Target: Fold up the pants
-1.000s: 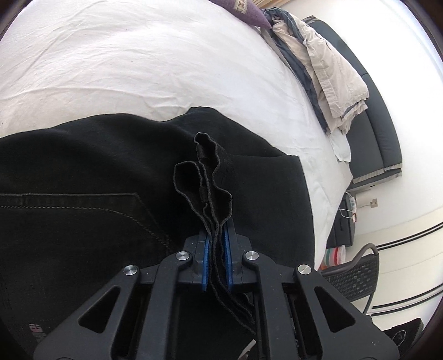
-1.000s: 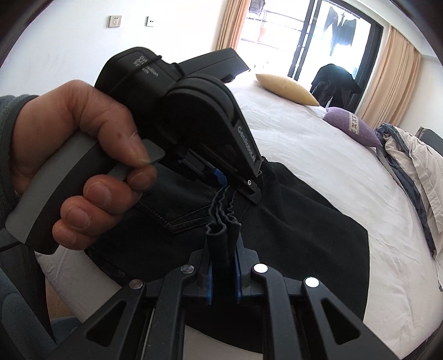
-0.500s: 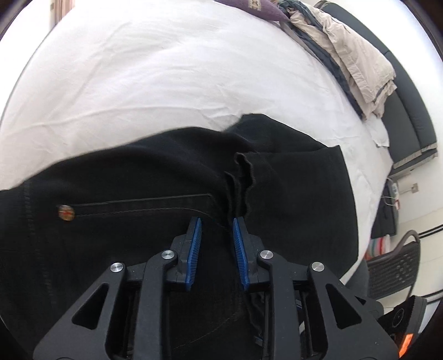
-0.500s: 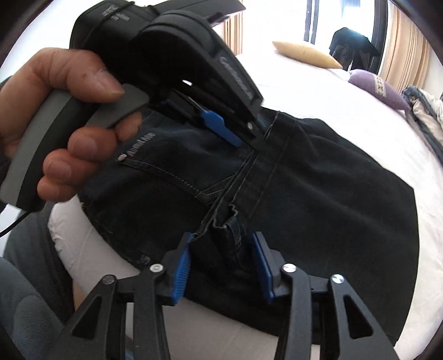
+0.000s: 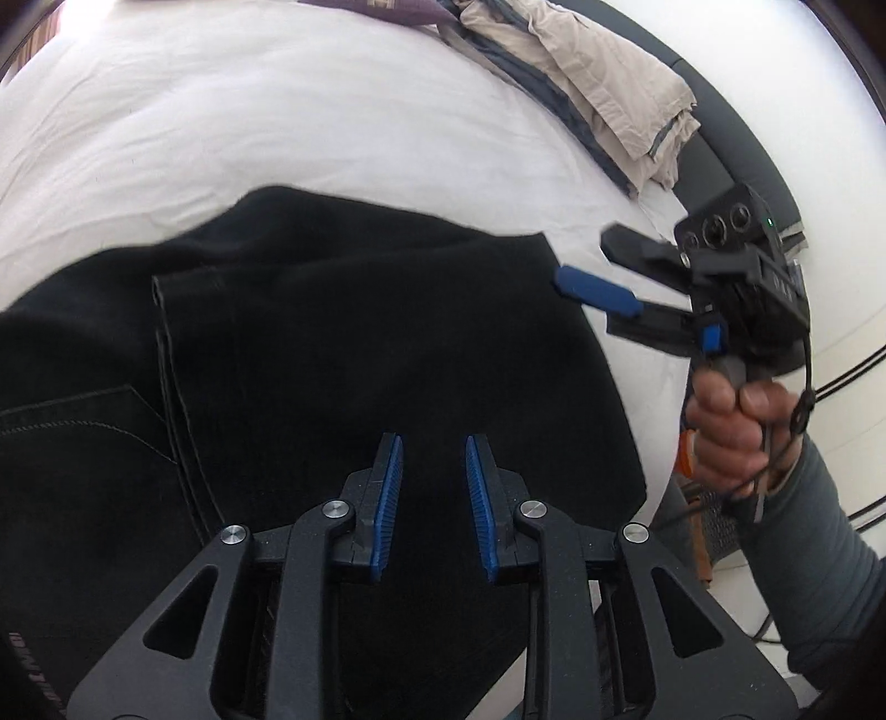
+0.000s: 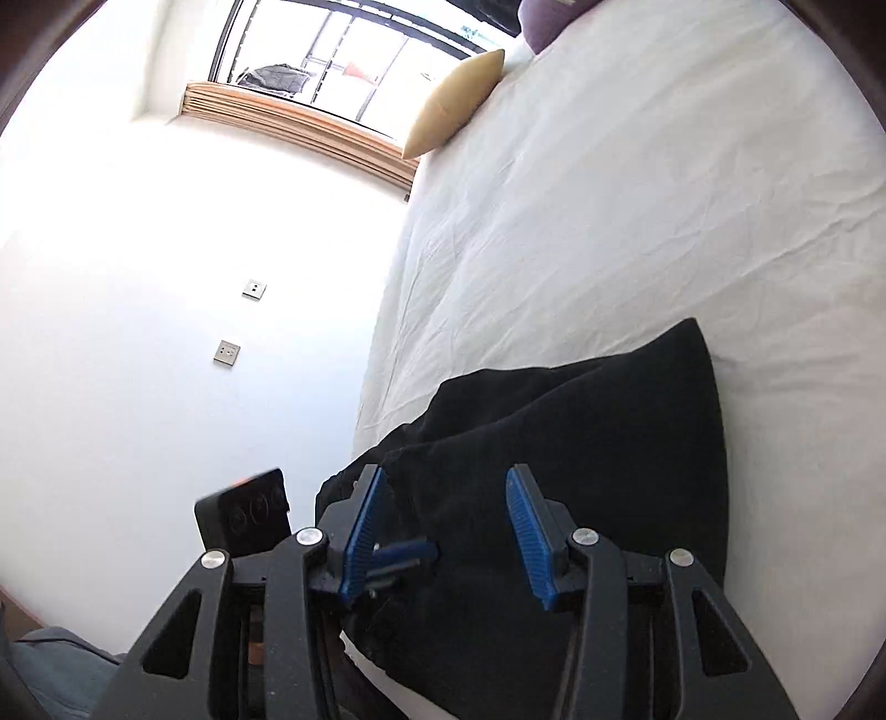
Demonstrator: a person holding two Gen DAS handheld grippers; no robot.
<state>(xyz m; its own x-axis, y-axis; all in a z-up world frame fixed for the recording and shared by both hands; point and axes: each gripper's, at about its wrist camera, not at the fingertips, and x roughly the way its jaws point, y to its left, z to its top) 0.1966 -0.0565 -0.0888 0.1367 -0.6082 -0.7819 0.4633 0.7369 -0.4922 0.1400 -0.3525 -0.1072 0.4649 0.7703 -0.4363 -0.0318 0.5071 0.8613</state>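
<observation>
Black pants (image 5: 343, 354): folded, flat on white bed (image 5: 277, 111). Left gripper (image 5: 429, 498): jaws just opened, narrowly parted, empty, above fabric. Right gripper (image 6: 443, 531): jaws just opened, spread wide, empty.

One pair of black pants (image 5: 343, 354) lies on one bed (image 5: 221, 111). Two grippers show: the left (image 5: 429, 487) and the right (image 6: 443, 520), each with two blue pads. One hand (image 5: 731, 432) in one grey sleeve (image 5: 819, 554) is in view. There are two cushions, one yellow (image 6: 454, 105) and one purple (image 6: 540, 25). One heap of beige and grey bedding (image 5: 598, 83) sits at the bed's far edge. Two wall sockets (image 6: 227, 351) show, and one window (image 6: 354, 50).
</observation>
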